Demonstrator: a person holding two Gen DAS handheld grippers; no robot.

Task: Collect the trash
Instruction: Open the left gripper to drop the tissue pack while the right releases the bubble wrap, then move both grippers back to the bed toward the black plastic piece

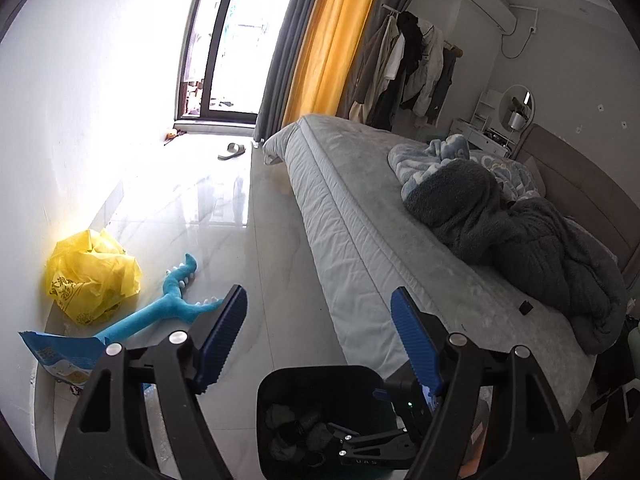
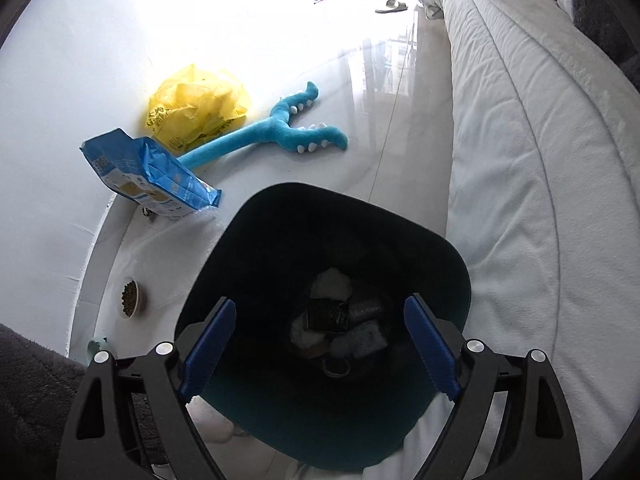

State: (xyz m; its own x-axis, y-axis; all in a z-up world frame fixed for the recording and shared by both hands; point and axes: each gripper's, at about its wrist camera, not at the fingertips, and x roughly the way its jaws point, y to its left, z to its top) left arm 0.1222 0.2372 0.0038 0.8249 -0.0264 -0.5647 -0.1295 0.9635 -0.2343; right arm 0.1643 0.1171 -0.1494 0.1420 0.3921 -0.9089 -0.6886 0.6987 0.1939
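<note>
Both tongs [image 2: 318, 350] gape above the bin [image 2: 256, 240].

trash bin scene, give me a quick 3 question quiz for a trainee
1. True or false: the right gripper hangs open above the trash bin.
2. Multiple choice: what lies on the floor beside the yellow plastic bag? A) a red ball B) a blue plush toy C) a green bottle
3. Fill in: the small bowl of pellets sits on the floor to the ____ of the bin in the right wrist view.

Key: 1 true; 2 B; 3 left
</note>
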